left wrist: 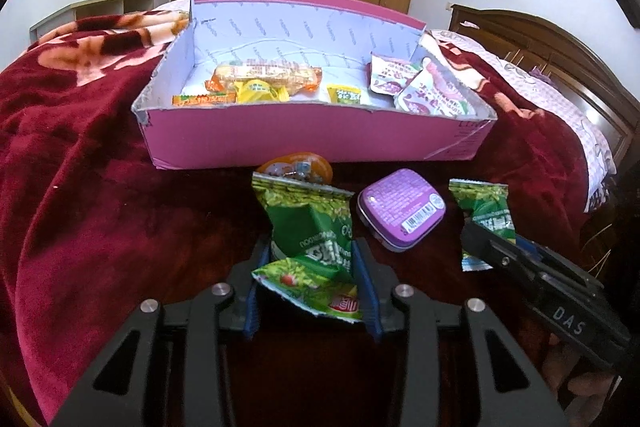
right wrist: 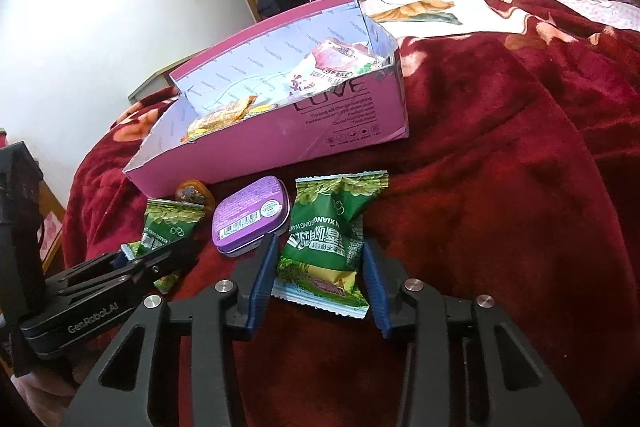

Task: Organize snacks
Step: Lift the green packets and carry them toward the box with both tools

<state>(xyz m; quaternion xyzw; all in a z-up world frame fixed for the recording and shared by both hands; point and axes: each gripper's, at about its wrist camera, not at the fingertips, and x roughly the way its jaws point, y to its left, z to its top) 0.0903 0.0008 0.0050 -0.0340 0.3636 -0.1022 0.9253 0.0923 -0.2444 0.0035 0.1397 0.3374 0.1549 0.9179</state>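
Left gripper (left wrist: pixel 312 263) clamped on green packet (left wrist: pixel 308 227), right gripper (right wrist: pixel 320 267) clamped on second packet (right wrist: pixel 324 247) — both gripped mid-body at blanket's (left wrist: pixel 80 187) near edge, for transfer to box (left wrist: pixel 320 143).

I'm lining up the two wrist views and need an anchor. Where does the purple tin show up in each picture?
Left wrist view: the purple tin lies right of centre on the red blanket, between the two green snack packets.
Right wrist view: the purple tin lies left of centre, again between the green packets.
Shared landmark: the pink box stands just behind the tin in both.
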